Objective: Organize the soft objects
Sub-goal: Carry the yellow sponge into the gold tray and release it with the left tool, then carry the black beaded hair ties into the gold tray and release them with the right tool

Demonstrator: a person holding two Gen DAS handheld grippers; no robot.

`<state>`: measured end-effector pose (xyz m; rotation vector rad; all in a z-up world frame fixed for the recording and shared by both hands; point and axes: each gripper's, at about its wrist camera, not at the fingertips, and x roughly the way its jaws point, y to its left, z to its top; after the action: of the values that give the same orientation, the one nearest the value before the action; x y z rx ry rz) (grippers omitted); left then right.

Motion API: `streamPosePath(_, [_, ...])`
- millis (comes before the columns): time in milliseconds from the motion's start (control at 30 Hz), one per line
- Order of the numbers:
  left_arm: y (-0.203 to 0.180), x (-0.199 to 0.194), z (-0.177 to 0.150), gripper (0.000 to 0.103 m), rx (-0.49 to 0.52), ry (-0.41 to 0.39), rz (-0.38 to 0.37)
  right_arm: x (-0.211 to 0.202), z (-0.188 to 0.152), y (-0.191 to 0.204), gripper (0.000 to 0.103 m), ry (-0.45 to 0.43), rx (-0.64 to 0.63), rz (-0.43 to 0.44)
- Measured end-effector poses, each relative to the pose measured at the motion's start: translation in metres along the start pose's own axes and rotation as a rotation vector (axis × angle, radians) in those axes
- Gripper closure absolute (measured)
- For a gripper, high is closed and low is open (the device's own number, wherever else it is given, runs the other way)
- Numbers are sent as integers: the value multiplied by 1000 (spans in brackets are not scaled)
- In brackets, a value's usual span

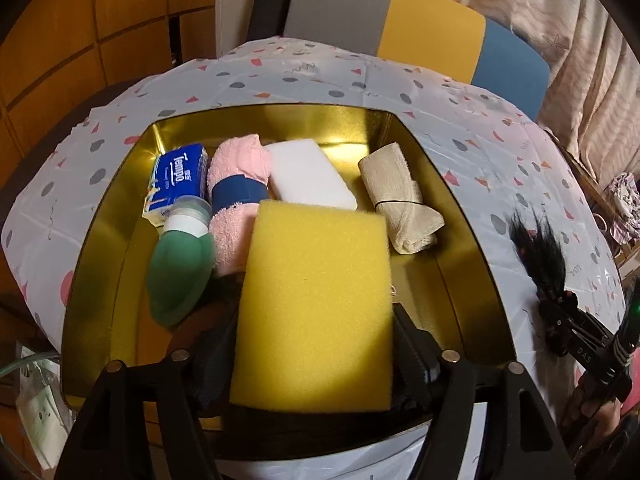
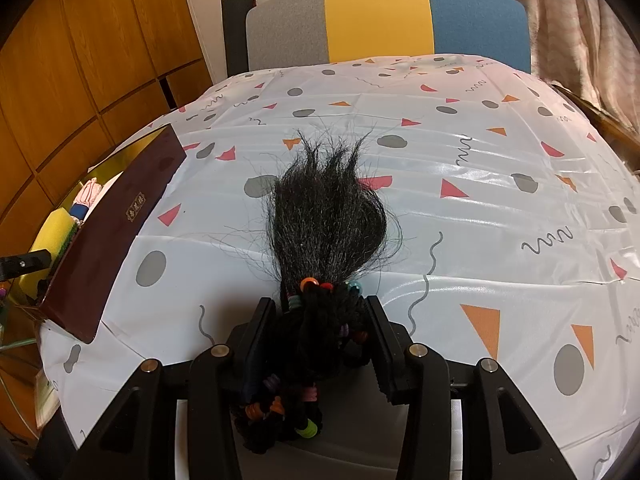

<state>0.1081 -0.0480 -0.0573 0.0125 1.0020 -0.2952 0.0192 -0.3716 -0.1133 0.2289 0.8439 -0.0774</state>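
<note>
The yellow sponge (image 1: 316,304) is clamped between the jaws of the left gripper (image 1: 316,364), held over the near half of the gold-lined tin box (image 1: 476,240). Its far edge overlaps the near end of a white foam block (image 1: 308,176) that lies toward the box's far wall. Just left of the white block lies a rolled pink towel (image 1: 236,200) with a blue band around its middle. Left of the towel are a blue Tempo tissue pack (image 1: 176,180) near the far-left corner of the box and a green squeeze bottle (image 1: 180,276) with a white collar, its cap end touching the pack. On the right side of the box lies a beige rolled cloth (image 1: 400,196) tied with a thin dark band, apart from the sponge.

The box stands toward the left edge of the worktop (image 2: 480,208), which is covered with a white cloth printed with grey dots and coloured triangles; the box's outer wall is dark brown with a small gold label.

To the right of the box, the right gripper (image 2: 320,320) has its jaws closed on a black hair bundle (image 2: 324,216) strung with coloured beads and bands; the loose hair fans out forward, over the middle of the worktop.

Beyond the far edge stands a chair (image 2: 380,20) with a grey, yellow and blue back.
</note>
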Motion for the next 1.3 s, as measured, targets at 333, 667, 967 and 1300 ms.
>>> streamPosePath(333, [4, -24, -6, 23, 1, -45, 24, 0, 2, 2, 55, 15, -2, -16])
streamPosePath(667, [9, -49, -17, 23, 9, -103, 58, 0, 9, 9, 31, 61, 55, 2])
streamPosePath(967, [21, -59, -26, 23, -29, -122, 75, 2, 17, 3, 52, 66, 97, -47])
streamPosePath(1300, [33, -66, -31, 23, -59, -129, 80, 7, 14, 13, 63, 75, 14, -119])
